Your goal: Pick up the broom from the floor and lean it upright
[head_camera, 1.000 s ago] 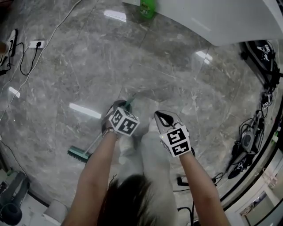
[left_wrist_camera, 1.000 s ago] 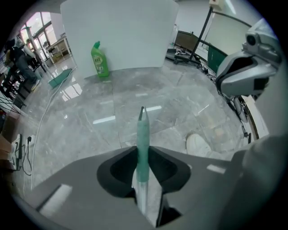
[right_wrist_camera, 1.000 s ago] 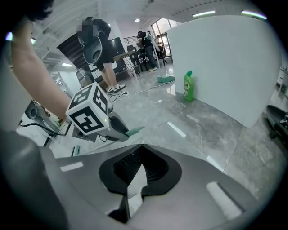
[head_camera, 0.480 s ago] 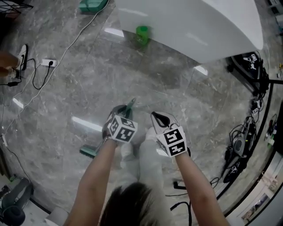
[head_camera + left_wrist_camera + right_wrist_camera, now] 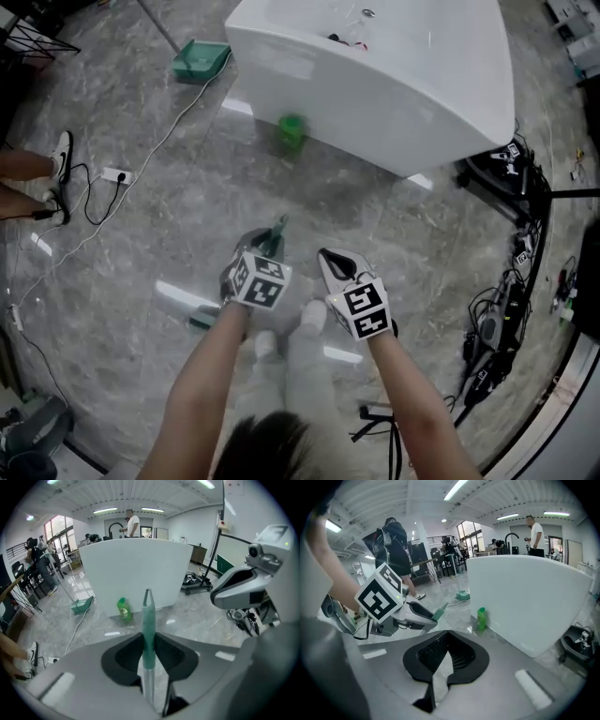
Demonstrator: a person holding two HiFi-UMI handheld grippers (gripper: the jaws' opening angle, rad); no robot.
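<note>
The broom's green handle grip [image 5: 148,616] sits clamped between the pads of my left gripper [image 5: 148,637], its pointed tip sticking out past the jaws. In the head view the left gripper [image 5: 267,240] holds that handle end [image 5: 278,228] raised, while the silver shaft slants down to the green broom head [image 5: 201,321], which looks to rest on the floor beside my left forearm. My right gripper [image 5: 330,255] hovers just right of it, apart from the broom, with its pads meeting and nothing between them [image 5: 446,635]. From the right gripper view, the left gripper [image 5: 425,616] shows with the handle tip [image 5: 439,612].
A large white tub [image 5: 394,84] stands ahead, a green bottle [image 5: 291,131] at its foot and a green dustpan [image 5: 199,61] to its left. Cables and a power strip [image 5: 114,175] run along the left; equipment and wires [image 5: 497,328] crowd the right. Someone's foot [image 5: 61,155] is at far left.
Both grippers have risen together. The broom's handle end has come up with the left gripper, the shaft now slants more steeply, and the broom head has slid closer to me.
</note>
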